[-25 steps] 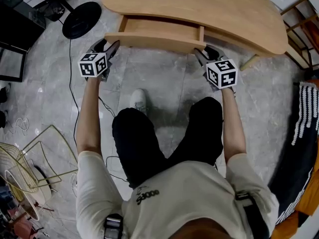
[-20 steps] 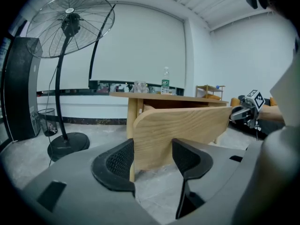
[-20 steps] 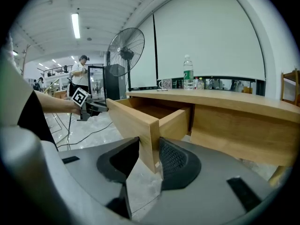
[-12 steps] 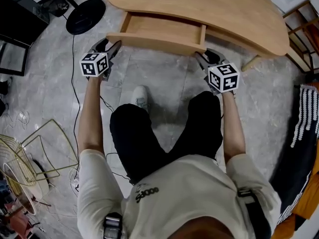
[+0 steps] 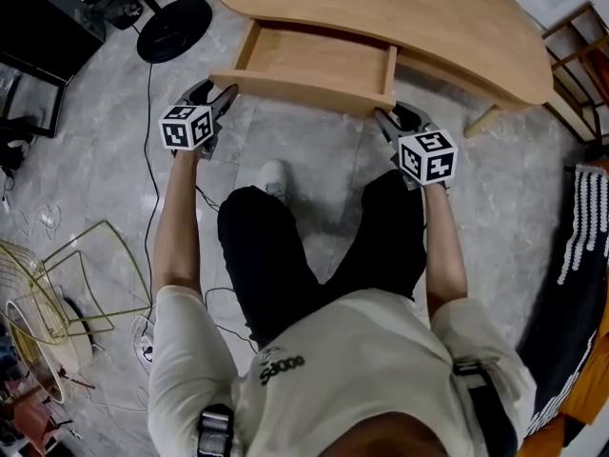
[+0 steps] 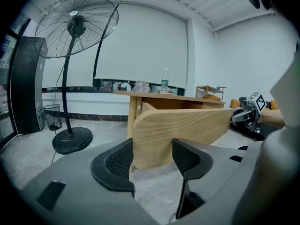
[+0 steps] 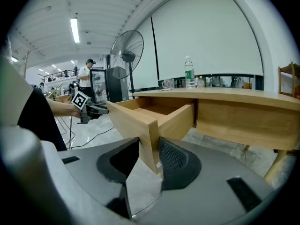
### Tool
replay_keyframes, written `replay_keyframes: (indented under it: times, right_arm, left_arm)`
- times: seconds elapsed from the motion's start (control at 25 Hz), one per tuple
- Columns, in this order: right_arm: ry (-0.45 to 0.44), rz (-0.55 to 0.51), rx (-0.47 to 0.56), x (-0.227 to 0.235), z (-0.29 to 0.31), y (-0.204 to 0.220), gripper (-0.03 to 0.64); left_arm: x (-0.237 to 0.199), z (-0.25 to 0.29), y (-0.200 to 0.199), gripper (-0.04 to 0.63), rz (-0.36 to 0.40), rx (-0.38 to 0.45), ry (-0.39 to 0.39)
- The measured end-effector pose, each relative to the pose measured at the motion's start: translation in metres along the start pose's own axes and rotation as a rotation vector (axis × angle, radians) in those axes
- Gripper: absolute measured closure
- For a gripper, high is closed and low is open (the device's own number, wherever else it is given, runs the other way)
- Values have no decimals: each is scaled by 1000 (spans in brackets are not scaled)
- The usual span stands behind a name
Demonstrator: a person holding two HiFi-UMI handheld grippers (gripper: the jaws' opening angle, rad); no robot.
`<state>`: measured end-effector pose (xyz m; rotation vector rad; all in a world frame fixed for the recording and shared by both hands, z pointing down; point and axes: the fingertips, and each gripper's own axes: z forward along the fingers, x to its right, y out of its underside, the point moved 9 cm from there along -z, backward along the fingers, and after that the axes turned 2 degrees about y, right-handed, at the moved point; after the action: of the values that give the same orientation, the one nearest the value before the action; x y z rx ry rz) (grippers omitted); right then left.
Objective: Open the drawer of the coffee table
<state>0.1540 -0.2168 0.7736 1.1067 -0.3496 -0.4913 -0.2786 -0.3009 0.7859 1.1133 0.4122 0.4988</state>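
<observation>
The light wooden coffee table (image 5: pixel 447 17) stands ahead of me, and its drawer (image 5: pixel 319 57) is pulled partly out, its inside bare. My left gripper (image 5: pixel 225 93) is shut on the left end of the drawer front (image 5: pixel 295 91). In the left gripper view that panel (image 6: pixel 183 128) fills the gap between the jaws of the left gripper (image 6: pixel 150 156). My right gripper (image 5: pixel 385 115) is shut on the panel's right end. In the right gripper view the pads of the right gripper (image 7: pixel 150 156) clamp the board's edge (image 7: pixel 136 121).
A standing fan's round base (image 5: pixel 174 29) sits on the floor left of the table, with a cable running from it. A wire basket (image 5: pixel 48 303) lies at the lower left. A wooden rack (image 5: pixel 576 46) and striped cloth (image 5: pixel 588 217) are at the right. A bottle (image 7: pixel 189 71) stands on the table.
The drawer has slid further out from under the table top toward me. Both grippers have come back with it, still closed on the ends of its front.
</observation>
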Motion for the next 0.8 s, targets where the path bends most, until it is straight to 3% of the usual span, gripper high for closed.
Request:
replay_keyframes:
  times: [0.8]
  right_arm:
    - [-33,3,-36,-27,-23,19,486]
  left_arm:
    - [21,-35,26,328,-26,-25,-26]
